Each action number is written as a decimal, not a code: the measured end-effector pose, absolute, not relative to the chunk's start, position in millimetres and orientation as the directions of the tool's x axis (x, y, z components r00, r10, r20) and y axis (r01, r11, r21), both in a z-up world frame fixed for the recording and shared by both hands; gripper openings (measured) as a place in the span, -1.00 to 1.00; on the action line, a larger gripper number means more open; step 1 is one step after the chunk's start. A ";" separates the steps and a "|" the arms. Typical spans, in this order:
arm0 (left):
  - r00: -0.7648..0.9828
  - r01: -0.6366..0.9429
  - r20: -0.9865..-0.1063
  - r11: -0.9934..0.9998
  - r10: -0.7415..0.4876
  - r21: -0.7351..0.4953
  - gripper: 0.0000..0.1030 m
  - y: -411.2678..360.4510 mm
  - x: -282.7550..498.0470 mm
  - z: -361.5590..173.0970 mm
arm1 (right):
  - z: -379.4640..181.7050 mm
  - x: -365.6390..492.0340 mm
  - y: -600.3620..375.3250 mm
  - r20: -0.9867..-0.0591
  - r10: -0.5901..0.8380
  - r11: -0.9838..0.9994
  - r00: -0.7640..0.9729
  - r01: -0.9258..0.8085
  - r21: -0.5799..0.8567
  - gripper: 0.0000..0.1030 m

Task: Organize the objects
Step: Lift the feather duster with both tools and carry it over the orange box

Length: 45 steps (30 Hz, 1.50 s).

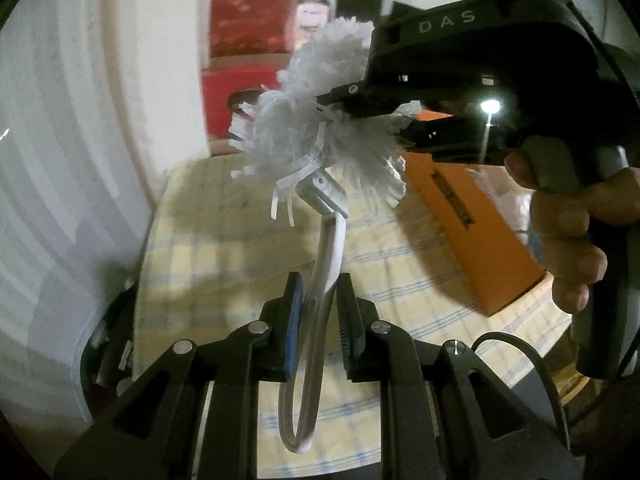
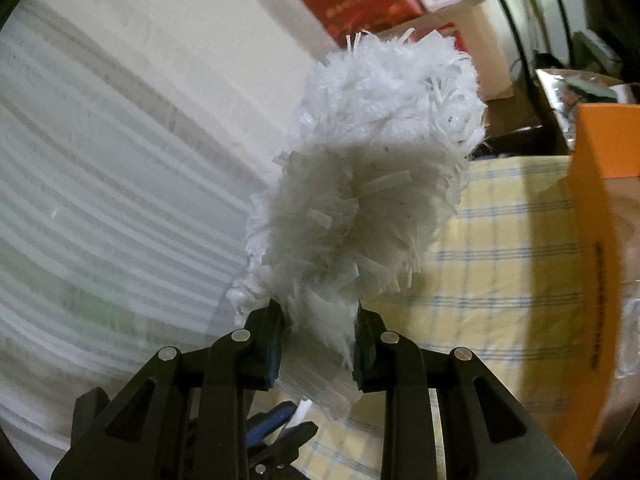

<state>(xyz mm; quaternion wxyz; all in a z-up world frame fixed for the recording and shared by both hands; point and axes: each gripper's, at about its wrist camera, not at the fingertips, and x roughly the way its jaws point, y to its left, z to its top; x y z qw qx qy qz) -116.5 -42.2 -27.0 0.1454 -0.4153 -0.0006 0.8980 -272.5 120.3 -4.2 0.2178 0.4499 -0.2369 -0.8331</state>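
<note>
A white duster is held up over the table. Its fluffy head (image 1: 320, 120) fills the middle of the right wrist view (image 2: 372, 160). Its looped white handle (image 1: 326, 264) runs down between the pads of my left gripper (image 1: 319, 304), which is shut on it. My right gripper (image 1: 364, 118) comes in from the upper right, gripped by a hand (image 1: 572, 240), with its fingers closed into the fluff. In its own view the right gripper (image 2: 318, 340) clamps the lower end of the head. The tips of the left gripper (image 2: 280, 430) show just below it.
A table with a yellow checked cloth (image 1: 400, 280) (image 2: 500, 260) lies underneath. An orange box (image 1: 480, 240) (image 2: 600, 220) stands on its right side. Red boxes (image 1: 248, 20) are stacked at the back. A white ribbed panel (image 2: 100, 200) rises on the left.
</note>
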 end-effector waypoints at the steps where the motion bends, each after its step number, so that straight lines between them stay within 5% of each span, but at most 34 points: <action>1: -0.613 -0.269 -0.744 -0.955 0.267 -0.121 -0.70 -37.3 -116.1 -24.5 | -2.5 -271.0 126.5 -0.645 -0.570 -0.795 -0.508 0.142 0.590 -0.49; 27: -0.488 -0.513 -0.731 -0.835 0.476 -0.201 -0.75 126.0 -162.6 12.7 | 27.0 -252.8 307.0 -0.647 -0.447 -0.792 -0.617 -0.064 0.608 -0.49; 45: -0.402 -0.528 -0.804 -0.828 0.438 -0.187 -0.76 195.3 -207.6 -26.8 | -31.5 -285.8 384.4 -0.682 -0.460 -0.710 -0.569 -0.225 0.667 -0.49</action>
